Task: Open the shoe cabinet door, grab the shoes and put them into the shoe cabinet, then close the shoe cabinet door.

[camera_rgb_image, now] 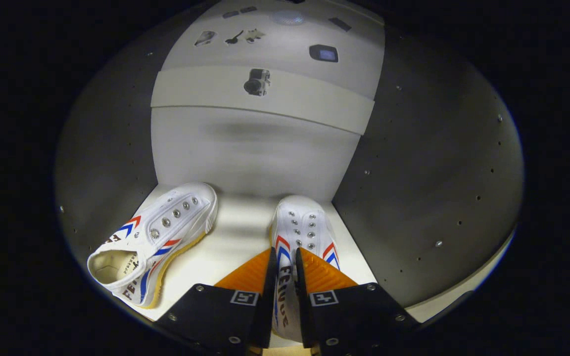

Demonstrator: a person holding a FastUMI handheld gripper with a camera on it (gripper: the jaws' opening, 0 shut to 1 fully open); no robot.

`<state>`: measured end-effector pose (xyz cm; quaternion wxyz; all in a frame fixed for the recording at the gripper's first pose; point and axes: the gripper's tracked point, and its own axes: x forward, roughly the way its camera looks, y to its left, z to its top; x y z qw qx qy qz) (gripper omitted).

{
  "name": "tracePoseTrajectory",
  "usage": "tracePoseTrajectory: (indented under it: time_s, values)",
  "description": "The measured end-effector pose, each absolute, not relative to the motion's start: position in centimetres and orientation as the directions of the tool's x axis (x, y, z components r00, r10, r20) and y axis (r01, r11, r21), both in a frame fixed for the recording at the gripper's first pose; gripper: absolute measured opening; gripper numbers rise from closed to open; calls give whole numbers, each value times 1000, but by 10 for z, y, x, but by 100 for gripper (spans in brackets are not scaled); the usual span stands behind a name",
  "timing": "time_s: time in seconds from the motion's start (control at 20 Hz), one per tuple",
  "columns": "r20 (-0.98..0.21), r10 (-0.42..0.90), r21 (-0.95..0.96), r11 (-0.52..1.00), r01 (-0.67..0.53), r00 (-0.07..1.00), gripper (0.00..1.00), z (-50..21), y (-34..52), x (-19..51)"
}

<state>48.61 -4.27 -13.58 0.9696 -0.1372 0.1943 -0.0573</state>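
I am looking into the shoe cabinet (245,148), whose white back wall and grey side panels surround a pale shelf floor. My gripper (284,257) is shut on the side wall of a white canvas shoe (304,222) with red and blue stripes; the shoe's toe points toward the back wall and it rests on or just above the shelf floor. A second matching white shoe (159,237) lies on the shelf to the left of the fingers, turned at an angle with its opening facing toward me.
The grey right side panel (428,188) stands close beside the held shoe. The left side panel (112,148) is near the other shoe. A white shelf board (309,104) spans the cabinet above, with stickers on the white surfaces.
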Motion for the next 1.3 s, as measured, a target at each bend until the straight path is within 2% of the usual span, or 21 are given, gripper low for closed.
tracePoseTrajectory:
  time_s: [0.05,0.1,0.15,0.2,0.25,0.3,0.4,0.5,0.95,1.1,1.3]
  values:
    - [-326,-180,-307,949,76,928,29,-126,-43,480]
    - [-296,-183,-309,947,88,937,40,-116,-43,472]
    - [-274,-173,-294,952,89,946,46,-106,-42,461]
    - [-261,-155,-268,960,83,953,58,-98,-39,448]
    - [-249,-137,-234,969,78,959,63,-89,-37,432]
    - [-236,-125,-203,976,77,964,75,-80,-37,418]
    - [-208,-102,-147,987,72,973,87,-60,-38,382]
    - [-178,-95,-122,990,74,979,94,-43,-41,343]
    - [-132,-177,-80,983,167,975,95,-29,-74,133]
    - [-109,-231,-69,972,224,967,95,-27,-102,59]
    - [-97,-329,-41,944,326,939,95,-31,-149,0]
